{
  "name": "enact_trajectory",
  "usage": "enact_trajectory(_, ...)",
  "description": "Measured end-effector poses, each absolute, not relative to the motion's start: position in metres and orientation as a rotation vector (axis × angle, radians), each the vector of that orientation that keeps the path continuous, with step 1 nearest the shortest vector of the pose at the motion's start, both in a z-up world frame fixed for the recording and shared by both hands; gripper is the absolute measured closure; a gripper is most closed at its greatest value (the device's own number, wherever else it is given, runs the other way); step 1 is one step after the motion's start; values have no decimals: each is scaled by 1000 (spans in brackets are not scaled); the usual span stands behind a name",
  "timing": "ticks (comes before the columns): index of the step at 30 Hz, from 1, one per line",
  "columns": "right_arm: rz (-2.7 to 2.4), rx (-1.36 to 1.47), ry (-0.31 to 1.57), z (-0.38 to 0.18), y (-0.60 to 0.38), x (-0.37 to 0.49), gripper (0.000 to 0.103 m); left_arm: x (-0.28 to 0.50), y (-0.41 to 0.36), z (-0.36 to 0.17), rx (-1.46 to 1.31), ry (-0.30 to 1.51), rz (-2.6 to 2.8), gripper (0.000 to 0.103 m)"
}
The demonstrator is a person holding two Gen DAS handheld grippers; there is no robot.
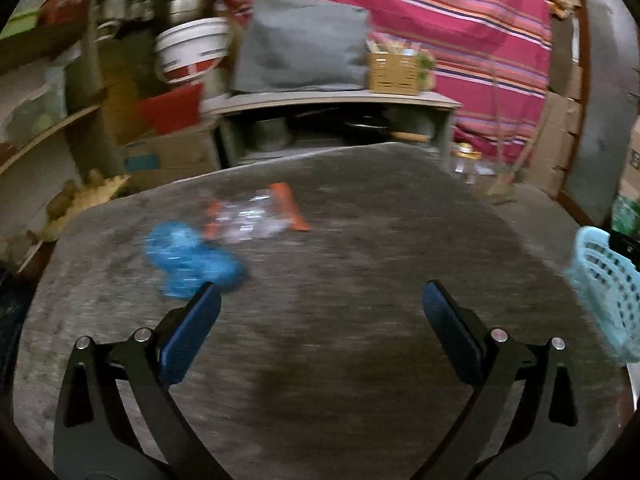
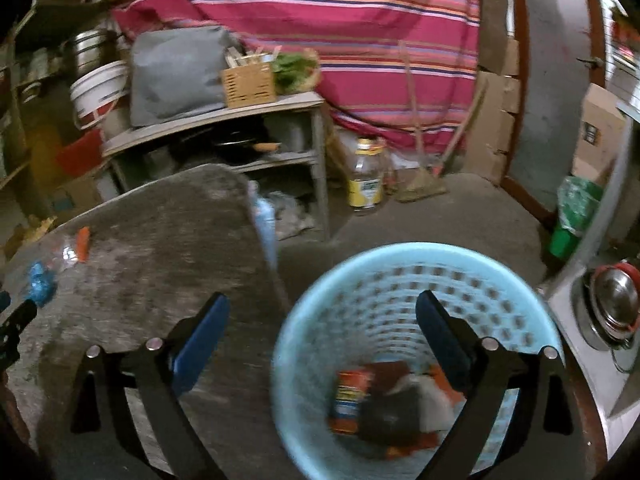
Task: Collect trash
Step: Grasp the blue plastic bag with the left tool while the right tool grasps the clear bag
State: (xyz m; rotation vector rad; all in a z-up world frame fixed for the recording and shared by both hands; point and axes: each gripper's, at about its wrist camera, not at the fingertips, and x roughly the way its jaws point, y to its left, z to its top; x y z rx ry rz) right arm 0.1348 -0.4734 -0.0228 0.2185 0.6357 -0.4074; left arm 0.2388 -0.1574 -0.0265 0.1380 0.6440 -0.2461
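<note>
- The left tool [image 1: 320, 300] is hanging over the worktop [image 1: 360, 240], jaws apart, empty.
- The right tool [image 2: 322, 312] is gaping empty above the bin [image 2: 400, 256].
- The blue wrapper [image 1: 192, 260] and clear packet [image 1: 252, 216] are lying nearby; both are probably light, crinkly and slippery, best pinched at a bunched edge.

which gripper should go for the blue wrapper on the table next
Left, likely. The left gripper is open and empty with the blue wrapper just ahead of its left finger. The right gripper is open over the basket, farther off.
</note>
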Motion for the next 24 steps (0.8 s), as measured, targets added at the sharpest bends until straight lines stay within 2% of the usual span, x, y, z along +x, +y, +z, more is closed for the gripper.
enact_trajectory(2,-374,225,642,-26,-458,147,10,252,-140,-28,122,652,-218,6)
enact_trajectory(4,-345,236,653,-30,-446,158,5,264,-119,-32,99,662,-181,6)
enact_trajectory(9,-278,227,648,-42,-411,184,5,294,-88,-47,62,705,-140,6)
enact_trajectory(18,-270,292,649,-46,-391,227,5,328,-90,-67,110,741,-129,6)
enact_trajectory(21,-295,330,671,-46,-391,241,5,336,-95,-71,121,762,-150,17)
enact_trajectory(23,-282,337,684,-48,-388,250,5,339,-94,-72,112,769,-167,32)
enact_trajectory(24,-283,329,688,-48,-386,252,5,340,-94,-72,103,775,-182,36)
